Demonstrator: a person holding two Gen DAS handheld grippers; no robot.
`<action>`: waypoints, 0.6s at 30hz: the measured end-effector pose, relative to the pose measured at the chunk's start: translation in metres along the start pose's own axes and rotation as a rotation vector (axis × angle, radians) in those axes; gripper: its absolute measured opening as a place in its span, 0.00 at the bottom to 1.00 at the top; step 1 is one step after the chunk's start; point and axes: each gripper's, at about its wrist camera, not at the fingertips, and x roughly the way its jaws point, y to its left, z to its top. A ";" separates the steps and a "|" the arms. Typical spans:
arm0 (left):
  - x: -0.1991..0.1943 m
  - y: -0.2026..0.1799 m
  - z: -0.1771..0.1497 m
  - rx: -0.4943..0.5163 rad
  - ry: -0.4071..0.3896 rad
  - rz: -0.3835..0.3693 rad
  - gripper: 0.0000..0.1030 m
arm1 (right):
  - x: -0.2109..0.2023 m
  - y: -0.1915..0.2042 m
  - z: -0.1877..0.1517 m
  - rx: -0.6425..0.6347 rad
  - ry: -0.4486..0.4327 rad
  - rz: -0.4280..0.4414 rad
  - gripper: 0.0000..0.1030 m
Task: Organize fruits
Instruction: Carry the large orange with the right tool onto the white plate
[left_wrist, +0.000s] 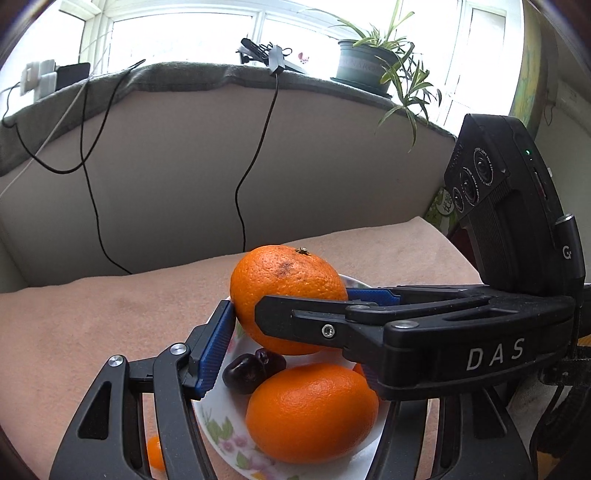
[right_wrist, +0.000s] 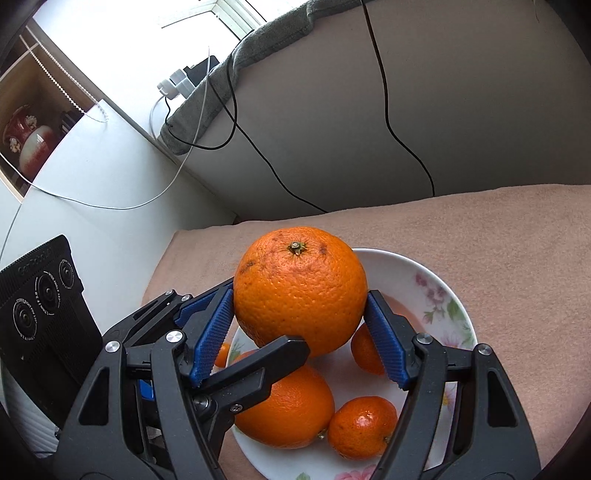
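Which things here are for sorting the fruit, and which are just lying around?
For the job: big orange in the right claw, second orange, small tangerine, dark fruits, flowered plate.
Just lying about: potted plant, black cable, grey towel.

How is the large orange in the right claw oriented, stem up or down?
Stem up. The large orange shows its green stem button on top, with the pads of the right claw against both its sides.
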 end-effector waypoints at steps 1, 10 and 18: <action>0.000 0.000 0.000 -0.001 0.002 0.000 0.60 | 0.001 0.000 0.000 0.002 0.000 0.000 0.72; 0.002 -0.002 0.000 0.015 0.008 0.007 0.60 | 0.002 0.003 -0.001 -0.016 0.004 -0.035 0.73; -0.003 -0.001 0.001 0.011 0.004 0.014 0.60 | -0.011 0.010 0.001 -0.046 -0.042 -0.063 0.73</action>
